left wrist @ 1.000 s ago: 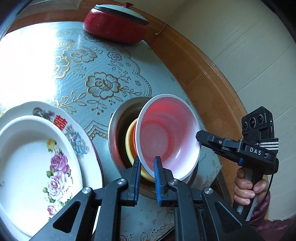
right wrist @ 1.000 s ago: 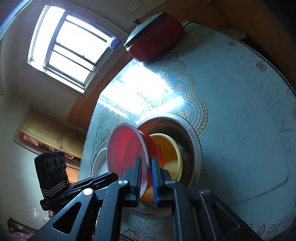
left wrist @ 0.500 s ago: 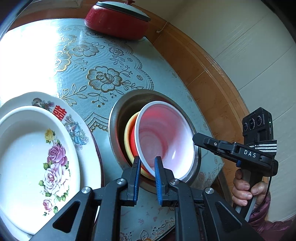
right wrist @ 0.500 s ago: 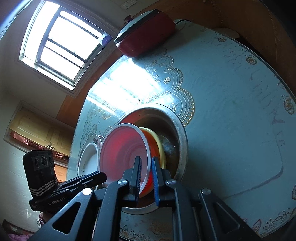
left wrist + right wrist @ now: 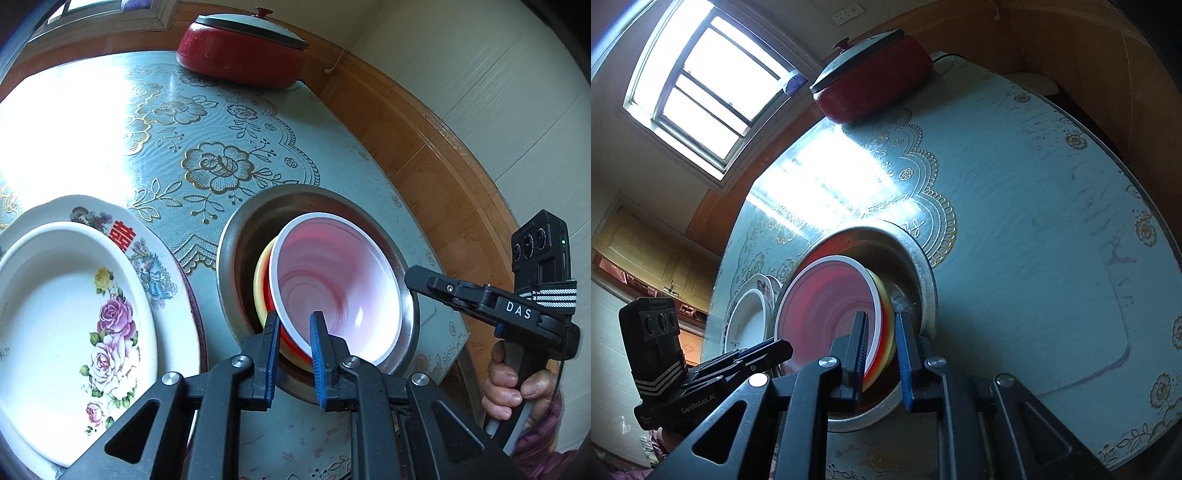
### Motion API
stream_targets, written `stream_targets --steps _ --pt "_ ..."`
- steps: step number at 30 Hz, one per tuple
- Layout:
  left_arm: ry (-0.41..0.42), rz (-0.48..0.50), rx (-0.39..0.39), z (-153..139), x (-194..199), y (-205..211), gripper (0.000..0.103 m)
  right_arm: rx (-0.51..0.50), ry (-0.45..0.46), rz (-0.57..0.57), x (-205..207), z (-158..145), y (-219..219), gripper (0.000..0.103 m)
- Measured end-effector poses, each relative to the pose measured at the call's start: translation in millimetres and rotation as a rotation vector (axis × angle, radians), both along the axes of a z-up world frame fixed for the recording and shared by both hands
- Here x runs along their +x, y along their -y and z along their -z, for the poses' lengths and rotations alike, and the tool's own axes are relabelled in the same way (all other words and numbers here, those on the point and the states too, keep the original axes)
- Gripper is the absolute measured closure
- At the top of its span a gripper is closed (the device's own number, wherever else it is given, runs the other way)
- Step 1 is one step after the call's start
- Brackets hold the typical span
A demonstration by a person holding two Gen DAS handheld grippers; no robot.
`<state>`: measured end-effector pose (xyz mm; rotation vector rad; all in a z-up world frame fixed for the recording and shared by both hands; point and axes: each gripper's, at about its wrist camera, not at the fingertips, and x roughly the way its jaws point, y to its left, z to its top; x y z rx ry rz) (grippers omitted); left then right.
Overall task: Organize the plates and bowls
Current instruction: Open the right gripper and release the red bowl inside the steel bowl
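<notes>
— Left wrist view first: the red bowl (image 5: 334, 291), white-rimmed, sits tipped inside the steel basin (image 5: 236, 236), nested on a yellow bowl (image 5: 260, 284) whose edge peeks out on the side toward the plates.

— And the tongs?

— The left gripper (image 5: 293, 334) straddles the near rim of that red bowl, blue pads either side. Its jaws are opening; a gap shows between the pads and the rim, so the bowl is between them but let go.

— Same on the other side?

— From the right wrist view the right gripper (image 5: 881, 332) also straddles the stacked rims of the red bowl (image 5: 827, 314) and the yellow one (image 5: 886, 299). Its jaws are opening too, and the pads stand off the rims. Released, I'd say.

— What's around the basin?

— Just beside it, two plates stacked: a white plate with roses (image 5: 62, 321) on a larger plate with a red character (image 5: 147, 243). Well beyond the basin, at the table's far edge, a red lidded pot (image 5: 243, 55). All of it is on a pale blue flowered tablecloth (image 5: 221, 147). Beyond the basin's other side, a person's hand (image 5: 513, 387) grips the right tool's handle.
</notes>
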<state>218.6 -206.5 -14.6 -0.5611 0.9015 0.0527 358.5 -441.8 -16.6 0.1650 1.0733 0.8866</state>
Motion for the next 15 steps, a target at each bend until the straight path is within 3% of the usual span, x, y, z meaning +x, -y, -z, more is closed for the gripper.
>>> stream_targets --steps 4,10,15 --pt "0.028 -0.002 -0.004 -8 -10 0 0.075 0.001 0.021 0.022 4 -4 5 0.084" --pt "0.045 -0.004 0.037 -16 -28 1 0.075 -0.015 0.044 0.034 9 -5 6 0.082" --pt "0.034 -0.012 0.025 -10 -36 0 0.076 -0.051 0.05 0.037 13 -1 5 0.078"
